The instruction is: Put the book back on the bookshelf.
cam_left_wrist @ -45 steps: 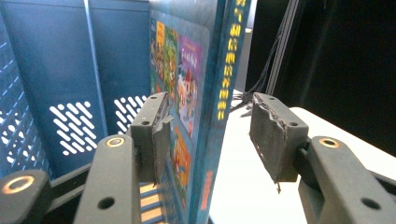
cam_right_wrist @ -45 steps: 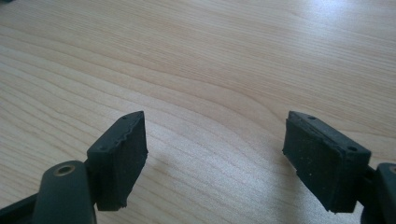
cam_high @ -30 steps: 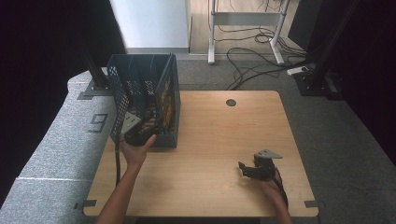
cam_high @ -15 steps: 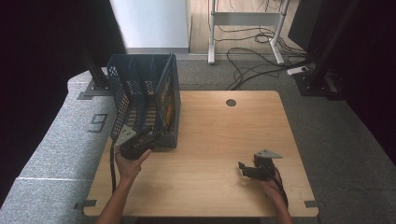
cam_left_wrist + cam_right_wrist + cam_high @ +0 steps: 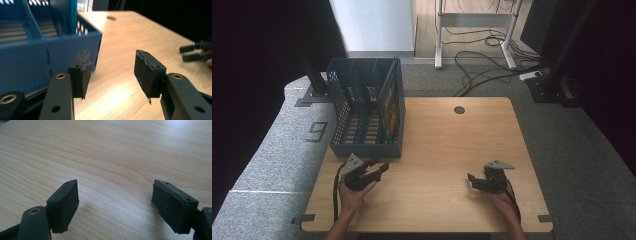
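Observation:
My left gripper [image 5: 381, 167] hovers low over the wooden table [image 5: 447, 145], just in front of the blue slatted basket [image 5: 367, 149], with its jaws pointing right. In the left gripper view the left gripper [image 5: 112, 65] stands open with nothing between its pads, and the basket's front corner [image 5: 37, 55] is close on the left. My right gripper [image 5: 471, 179] rests near the table's front right, jaws pointing left. In the right gripper view the right gripper [image 5: 115, 195] is open over bare wood.
The basket has several compartments; something yellowish [image 5: 393, 116] stands in its right one. A round cable hole [image 5: 459, 109] sits at the table's far edge. The other gripper [image 5: 195, 50] shows far right in the left gripper view. Cables lie on the floor beyond.
My left gripper has come away from the basket's front wall, moving down and toward the person, and now sits low over the table. The right gripper has stayed put.

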A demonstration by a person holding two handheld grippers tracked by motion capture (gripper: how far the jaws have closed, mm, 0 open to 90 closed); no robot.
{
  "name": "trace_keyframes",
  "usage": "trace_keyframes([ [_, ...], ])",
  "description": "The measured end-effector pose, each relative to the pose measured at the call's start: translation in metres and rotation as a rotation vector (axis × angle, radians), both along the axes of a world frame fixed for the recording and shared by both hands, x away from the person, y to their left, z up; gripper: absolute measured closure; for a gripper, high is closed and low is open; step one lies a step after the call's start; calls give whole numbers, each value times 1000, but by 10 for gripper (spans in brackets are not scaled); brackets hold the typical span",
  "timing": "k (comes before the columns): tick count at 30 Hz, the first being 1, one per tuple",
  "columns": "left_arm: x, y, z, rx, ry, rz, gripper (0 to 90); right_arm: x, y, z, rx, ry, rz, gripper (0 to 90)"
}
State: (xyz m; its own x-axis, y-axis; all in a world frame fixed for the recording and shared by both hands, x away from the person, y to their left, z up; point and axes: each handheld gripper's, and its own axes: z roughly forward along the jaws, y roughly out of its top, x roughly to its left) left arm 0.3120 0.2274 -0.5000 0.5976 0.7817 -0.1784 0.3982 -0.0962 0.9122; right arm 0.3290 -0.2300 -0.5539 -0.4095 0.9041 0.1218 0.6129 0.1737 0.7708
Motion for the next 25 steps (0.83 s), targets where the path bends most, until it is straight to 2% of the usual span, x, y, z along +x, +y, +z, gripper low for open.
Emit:
trace_keyframes([
  [1,-2,1,-8,16,15,2,473,0,0,0,2,1,0,209],
  [9,-11,8,-29,35,69,2,469,1,0,0,1,8,-2,210],
  [25,-15,7,-34,58,63,10,469,1,1,0,-12,8,-2,209],
])
